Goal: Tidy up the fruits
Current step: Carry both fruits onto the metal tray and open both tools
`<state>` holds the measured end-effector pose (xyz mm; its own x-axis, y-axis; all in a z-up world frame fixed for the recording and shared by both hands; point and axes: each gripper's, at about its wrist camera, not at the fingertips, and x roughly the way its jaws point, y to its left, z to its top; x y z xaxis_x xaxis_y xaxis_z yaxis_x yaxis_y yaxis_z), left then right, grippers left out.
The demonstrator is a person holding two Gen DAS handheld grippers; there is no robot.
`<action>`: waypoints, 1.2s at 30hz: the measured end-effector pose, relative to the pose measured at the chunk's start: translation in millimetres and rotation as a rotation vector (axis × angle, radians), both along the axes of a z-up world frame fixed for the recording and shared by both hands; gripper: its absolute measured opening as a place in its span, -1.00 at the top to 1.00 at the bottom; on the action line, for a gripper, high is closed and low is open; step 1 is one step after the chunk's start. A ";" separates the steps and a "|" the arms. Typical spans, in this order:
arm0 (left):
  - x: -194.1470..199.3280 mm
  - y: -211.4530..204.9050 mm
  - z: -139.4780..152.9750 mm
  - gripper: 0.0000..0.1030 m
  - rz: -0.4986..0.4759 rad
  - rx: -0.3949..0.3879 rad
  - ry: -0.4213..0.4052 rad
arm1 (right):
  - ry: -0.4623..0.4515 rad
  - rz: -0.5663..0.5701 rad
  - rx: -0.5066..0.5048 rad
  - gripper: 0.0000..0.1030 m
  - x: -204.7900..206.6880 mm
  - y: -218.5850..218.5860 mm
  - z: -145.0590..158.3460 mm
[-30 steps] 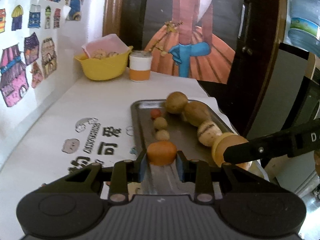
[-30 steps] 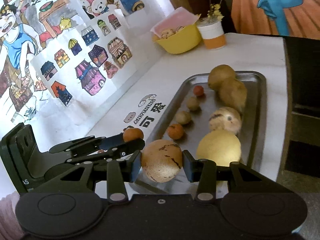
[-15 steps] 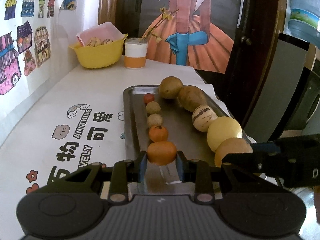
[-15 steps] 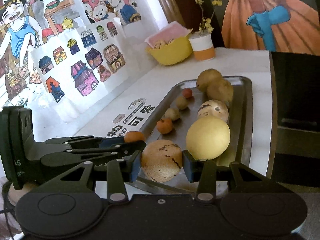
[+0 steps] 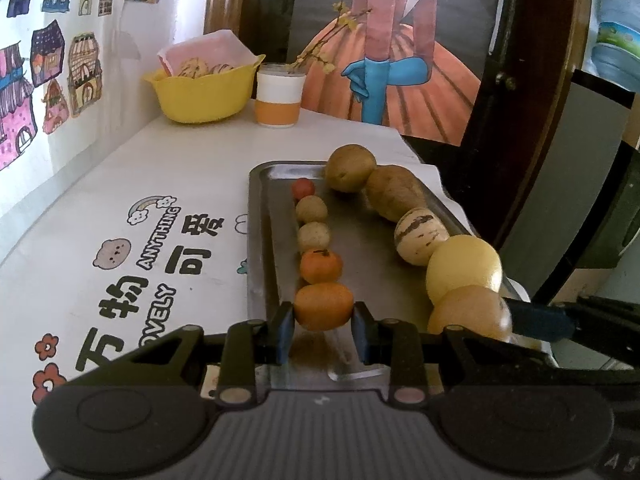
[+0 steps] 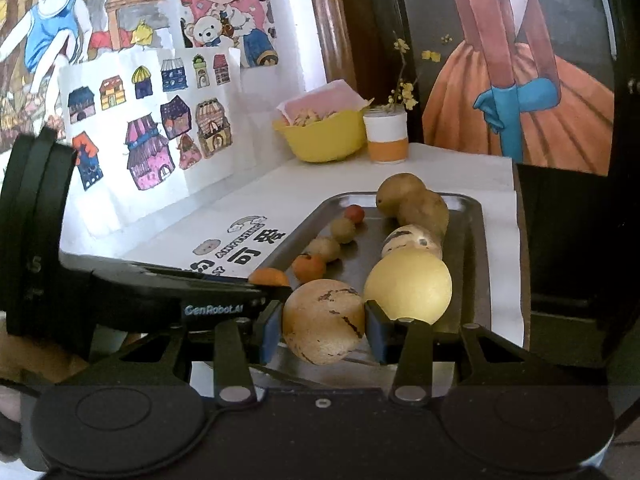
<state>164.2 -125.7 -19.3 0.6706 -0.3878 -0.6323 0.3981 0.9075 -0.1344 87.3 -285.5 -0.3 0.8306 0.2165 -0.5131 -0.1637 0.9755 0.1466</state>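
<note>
A metal tray (image 5: 256, 240) lies on the white table. Its left row holds a red fruit (image 5: 303, 188), two tan ones and a small orange (image 5: 321, 266). Its right row runs from a brown fruit (image 5: 350, 167) to a striped melon (image 5: 421, 235) and a yellow fruit (image 5: 464, 268). My left gripper (image 5: 322, 317) is shut on an orange (image 5: 324, 304), low over the near end of the left row. My right gripper (image 6: 324, 326) is shut on a tan streaked fruit (image 6: 324, 318), just in front of the yellow fruit (image 6: 408, 284).
A yellow bowl (image 5: 202, 94) and a white-and-orange cup (image 5: 278, 98) stand at the table's far end. Drawings cover the wall on the left. The table's right edge runs close beside the tray, with a dark door frame beyond it.
Both grippers have drawn back to the near end of the tray and kept their fruits. The small orange that the held orange hid now shows in front of it.
</note>
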 end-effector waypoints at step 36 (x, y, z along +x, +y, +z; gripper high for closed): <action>-6.1 6.1 1.0 -0.11 -0.001 -0.064 0.019 | -0.011 -0.071 -0.087 -0.14 -14.1 12.1 -14.8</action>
<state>158.1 -119.5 -18.3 0.6583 -0.4286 -0.6188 0.3958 0.8963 -0.1998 73.2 -273.4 -15.2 0.8477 0.1119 -0.5185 -0.0949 0.9937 0.0593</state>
